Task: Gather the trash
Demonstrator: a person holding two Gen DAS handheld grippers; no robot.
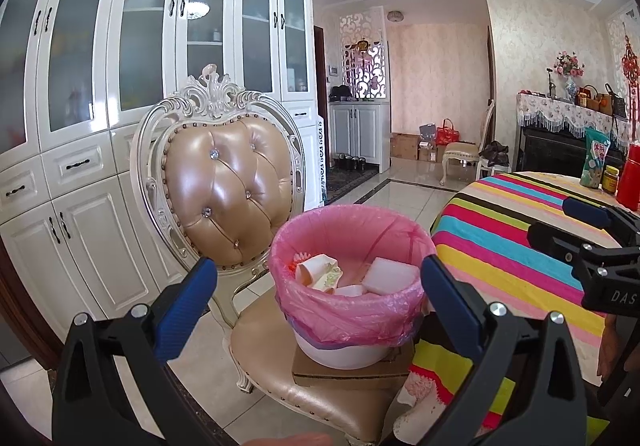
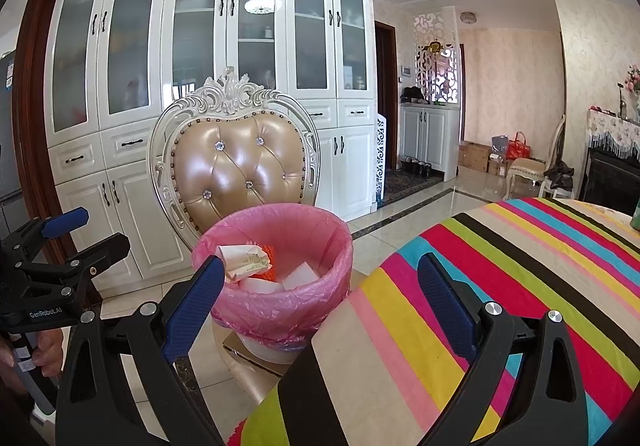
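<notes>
A: On the beige leather chair seat (image 1: 280, 386), atop a flat cardboard piece (image 1: 340, 376), sits the white round bin w/ pink plastic liner (image 1: 348, 310). Inside: crumpled paper cup (image 1: 320, 270), white foam blocks (image 1: 390, 276), something orange. Where's it vs the jaws?

B: Straight ahead of the left gripper (image 1: 320, 286), just below and between its blue pads, so left is nearer. Right gripper (image 2: 320, 282) sits over the striped multicolour tablecloth (image 2: 500, 266); bin lies ahead-left of it.

A: Jaws?

B: Both spread wide, holding nothing. I'd guess the next piece comes off the table, then goes left to the bin.

A: Any writing?

B: "GenRobot.AI" on the left tool, "DAS" on the right; green snack bag (image 1: 596, 162) text unreadable
</notes>
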